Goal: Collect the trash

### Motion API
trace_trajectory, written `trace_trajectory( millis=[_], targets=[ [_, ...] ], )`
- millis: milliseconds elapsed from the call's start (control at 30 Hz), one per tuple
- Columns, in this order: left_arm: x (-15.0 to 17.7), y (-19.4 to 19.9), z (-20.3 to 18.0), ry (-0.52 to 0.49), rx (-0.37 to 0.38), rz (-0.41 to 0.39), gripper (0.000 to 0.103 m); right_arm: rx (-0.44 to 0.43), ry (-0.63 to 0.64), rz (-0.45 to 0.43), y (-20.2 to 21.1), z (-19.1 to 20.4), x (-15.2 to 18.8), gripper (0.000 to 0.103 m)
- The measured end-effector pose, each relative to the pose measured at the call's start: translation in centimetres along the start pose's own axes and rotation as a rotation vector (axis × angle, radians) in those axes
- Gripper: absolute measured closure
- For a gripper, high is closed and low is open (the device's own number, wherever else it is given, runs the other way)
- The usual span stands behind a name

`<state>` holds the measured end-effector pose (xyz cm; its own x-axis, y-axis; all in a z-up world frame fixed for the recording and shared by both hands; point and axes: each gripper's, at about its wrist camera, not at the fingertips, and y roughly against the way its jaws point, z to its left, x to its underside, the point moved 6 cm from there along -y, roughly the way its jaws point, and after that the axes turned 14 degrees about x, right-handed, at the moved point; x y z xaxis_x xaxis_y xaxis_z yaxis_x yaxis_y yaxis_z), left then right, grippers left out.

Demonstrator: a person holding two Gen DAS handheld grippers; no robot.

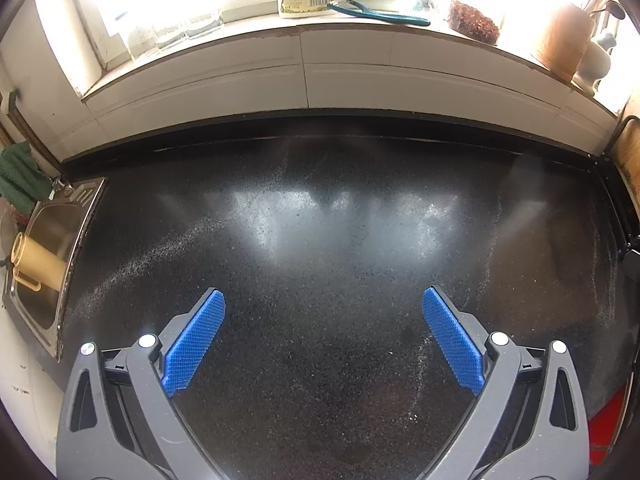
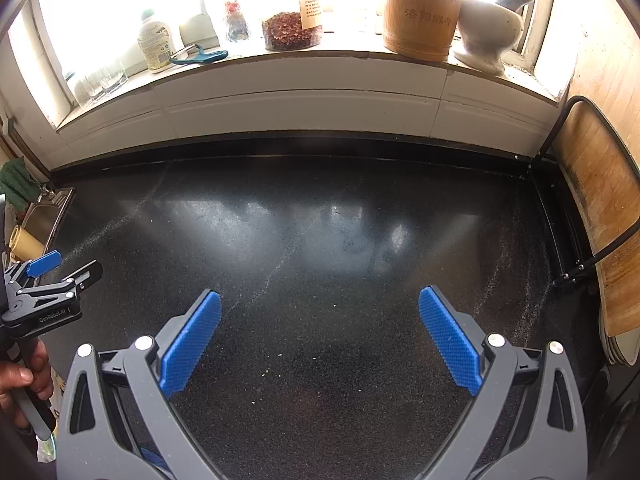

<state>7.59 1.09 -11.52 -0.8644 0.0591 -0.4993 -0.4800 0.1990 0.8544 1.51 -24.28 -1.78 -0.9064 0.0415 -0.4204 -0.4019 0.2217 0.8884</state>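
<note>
black speckled stone countertop (image 1: 320,248): glossy, flecked with pale grains, window glare across its middle; a few tiny pale crumbs (image 2: 265,373) lie on it between the right gripper's fingers. no larger piece of trash can be made out in either view.
left gripper (image 1: 323,300): grey plastic arms with blue cross-hatched pads (image 1: 196,340), spread wide apart, nothing between them, held above the counter. in the right wrist view it shows at the left edge (image 2: 60,270), gripped by a hand (image 2: 24,372) around its handle.
right gripper (image 2: 320,298): same build, jaws wide apart, empty, above the counter.
stainless steel sink (image 1: 44,280): left of the counter, a tan plastic cup (image 1: 34,258) lying on its side in it.
white tiled window sill (image 2: 280,80): carries clear drinking glasses (image 2: 100,80), a labelled white bottle (image 2: 156,44), a teal-handled peeler (image 2: 200,56), a jar of red-brown flakes (image 2: 290,32), a cylindrical bamboo holder (image 2: 420,12), a white stone mortar (image 2: 486,32).
round wooden board (image 2: 600,216): upright in a black wire rack at the counter's right end.
</note>
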Motion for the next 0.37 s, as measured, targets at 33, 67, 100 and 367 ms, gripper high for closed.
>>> trace_trajectory(
  millis=[33,67,100,367],
  targets=[
    [0.0,0.0,-0.1,-0.004,0.005,-0.006,0.007,0.001,-0.001,-0.003,0.0,0.0,0.0,0.007],
    [-0.1,0.0,-0.1,-0.006,0.006,-0.008,0.007,0.002,-0.002,-0.003,-0.1,-0.1,-0.1,0.007],
    [-0.1,-0.1,-0.1,-0.007,0.007,-0.008,0.007,0.002,-0.004,0.000,-0.2,-0.2,-0.1,0.007],
    [0.7,-3.8,3.5,0.012,-0.005,-0.041,0.007,-0.018,-0.033,-0.013,-4.5,-1.2,0.7,0.007]
  ],
)
